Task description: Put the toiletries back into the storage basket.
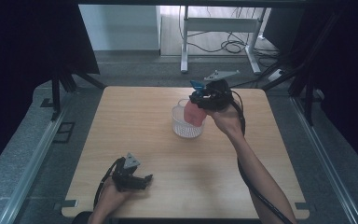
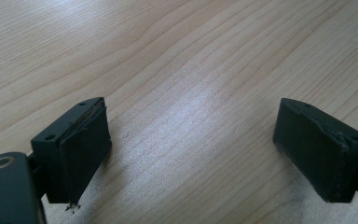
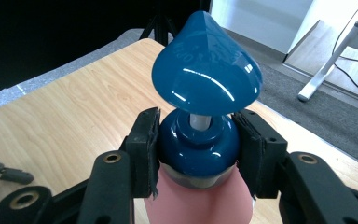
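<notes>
- So the right gripper is clamped on a pink bottle with a blue pump top. In the right gripper view both fingers squeeze the round blue collar under the pump head, one pad on each side, pretty snug.
- The pump head is a glossy blue teardrop-ish shape, sitting on a short pale stem that comes up out of the collar. Below the collar there's a thin grey ring and then the pink body drops out of the bottom of that view.
- From the high view the bottle is up off the desk, tilted a bit, hanging right over a clear plastic cup with a dotted or ribbed-looking lower part. The bottle's bottom end overlaps the cup's rim on its right side; can't tell if it actually touches the rim or is partly inside.
- The cup sits around the middle of the desk, a bit toward the far edge and slightly right of centre.
- The left gripper is parked down near the desk's near edge, left of centre, well apart from the cup and bottle. Looks like it's resting on or just above the wood.
- In the left gripper view its fingers are spread wide with nothing between them, just bare wood grain.
- Black cables trail from both grippers back along the person's forearms toward the near edge.
</notes>
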### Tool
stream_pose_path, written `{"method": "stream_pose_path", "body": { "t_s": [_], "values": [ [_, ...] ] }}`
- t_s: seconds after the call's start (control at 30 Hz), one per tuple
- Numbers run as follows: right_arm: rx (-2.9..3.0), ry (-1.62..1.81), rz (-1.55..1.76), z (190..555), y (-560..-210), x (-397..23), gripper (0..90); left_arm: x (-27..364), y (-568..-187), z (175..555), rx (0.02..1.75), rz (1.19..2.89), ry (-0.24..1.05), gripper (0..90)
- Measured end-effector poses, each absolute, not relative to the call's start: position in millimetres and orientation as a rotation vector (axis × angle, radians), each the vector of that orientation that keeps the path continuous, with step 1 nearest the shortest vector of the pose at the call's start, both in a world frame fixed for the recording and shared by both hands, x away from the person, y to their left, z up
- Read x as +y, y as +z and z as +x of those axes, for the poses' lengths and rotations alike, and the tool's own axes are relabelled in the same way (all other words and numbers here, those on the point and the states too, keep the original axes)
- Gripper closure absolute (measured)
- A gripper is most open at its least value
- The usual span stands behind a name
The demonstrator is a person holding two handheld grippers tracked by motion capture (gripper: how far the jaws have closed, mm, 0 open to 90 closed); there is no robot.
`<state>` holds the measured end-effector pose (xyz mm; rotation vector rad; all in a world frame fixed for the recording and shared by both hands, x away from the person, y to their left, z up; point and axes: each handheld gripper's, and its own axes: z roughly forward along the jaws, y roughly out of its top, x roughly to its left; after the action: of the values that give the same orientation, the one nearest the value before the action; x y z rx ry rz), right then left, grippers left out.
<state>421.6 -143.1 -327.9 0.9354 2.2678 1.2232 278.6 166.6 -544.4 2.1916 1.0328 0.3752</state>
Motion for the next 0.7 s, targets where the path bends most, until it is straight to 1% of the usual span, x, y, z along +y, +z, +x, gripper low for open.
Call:
{"method": "stream_pose_path", "body": {
  "t_s": [0.33, 0.7],
  "values": [
    [2.260, 1.191, 0.952, 439.5, -337.6, -135.2, 53.2, 166.3, -544.6, 278.6, 1.033, 2.186, 0.376, 10.2],
    [2.263, 1.181, 0.958, 450.5, -347.8, -129.6, 53.2, 166.2, -544.7, 278.6, 1.033, 2.185, 0.376, 10.2]
  ]
}}
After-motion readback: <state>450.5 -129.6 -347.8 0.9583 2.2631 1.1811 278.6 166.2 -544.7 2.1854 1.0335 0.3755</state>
